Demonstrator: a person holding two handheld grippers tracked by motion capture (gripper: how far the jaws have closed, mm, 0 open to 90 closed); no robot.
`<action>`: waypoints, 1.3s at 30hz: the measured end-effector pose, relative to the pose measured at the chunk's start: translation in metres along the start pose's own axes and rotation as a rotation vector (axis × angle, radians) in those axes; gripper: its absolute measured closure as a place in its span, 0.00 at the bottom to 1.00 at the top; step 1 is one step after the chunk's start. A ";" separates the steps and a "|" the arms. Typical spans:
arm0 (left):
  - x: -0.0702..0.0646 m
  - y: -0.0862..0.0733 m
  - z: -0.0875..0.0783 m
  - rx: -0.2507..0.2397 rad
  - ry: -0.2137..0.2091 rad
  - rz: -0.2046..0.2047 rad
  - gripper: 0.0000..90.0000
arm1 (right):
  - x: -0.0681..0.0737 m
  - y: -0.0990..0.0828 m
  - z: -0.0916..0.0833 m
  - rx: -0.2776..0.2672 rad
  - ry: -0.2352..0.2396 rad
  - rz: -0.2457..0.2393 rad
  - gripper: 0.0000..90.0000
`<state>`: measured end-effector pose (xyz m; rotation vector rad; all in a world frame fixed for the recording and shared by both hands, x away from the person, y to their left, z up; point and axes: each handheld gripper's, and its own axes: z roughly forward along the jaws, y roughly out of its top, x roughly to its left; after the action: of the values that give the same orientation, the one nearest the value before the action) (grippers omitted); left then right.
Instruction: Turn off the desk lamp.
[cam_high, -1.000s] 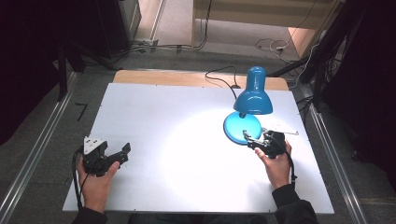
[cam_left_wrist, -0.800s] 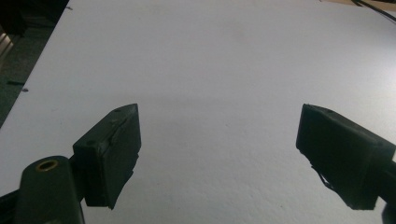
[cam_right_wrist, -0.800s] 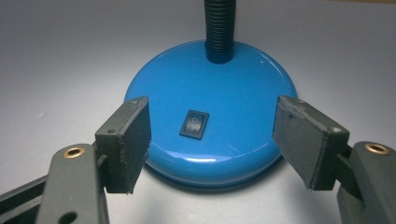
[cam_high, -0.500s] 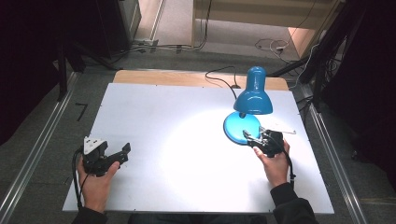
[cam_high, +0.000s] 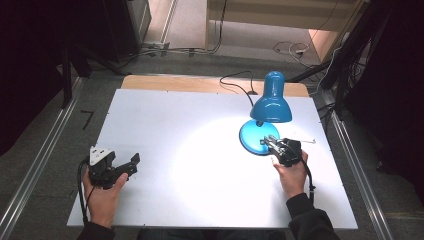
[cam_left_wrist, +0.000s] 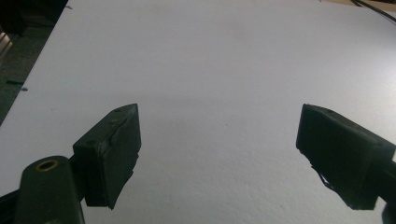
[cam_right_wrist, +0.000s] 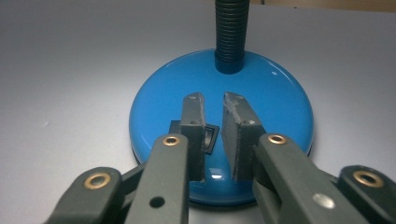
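Right gripper (cam_right_wrist: 214, 105), nearly closed, hovers over lamp base (cam_right_wrist: 154, 100); left gripper (cam_left_wrist: 219, 135) gapes empty.

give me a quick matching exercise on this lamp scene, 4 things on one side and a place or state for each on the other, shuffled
Things:
1. lamp base
2. lamp shade
3. left gripper
4. right gripper

Places or states:
A. jaws wide apart over bare table
B. round, blue, with a black switch
C. jaws nearly closed over the switch
D. lit, throwing light on the table

Pairs: 1-B, 2-D, 3-A, 4-C
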<state>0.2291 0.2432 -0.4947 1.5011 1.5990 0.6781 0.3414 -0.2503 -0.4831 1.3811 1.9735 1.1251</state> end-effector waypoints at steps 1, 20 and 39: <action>0.000 0.000 0.000 0.000 0.001 0.000 0.17 | 0.000 0.000 0.000 -0.002 0.005 0.004 0.91; 0.001 0.000 0.000 -0.001 -0.001 -0.002 0.17 | 0.001 -0.004 0.017 0.024 -0.001 0.006 0.97; 0.000 0.001 -0.001 -0.004 -0.004 0.000 0.17 | 0.005 -0.005 0.019 0.031 -0.019 -0.040 0.98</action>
<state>0.2286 0.2438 -0.4938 1.4981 1.5936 0.6778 0.3512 -0.2393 -0.4978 1.3572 2.0037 1.0644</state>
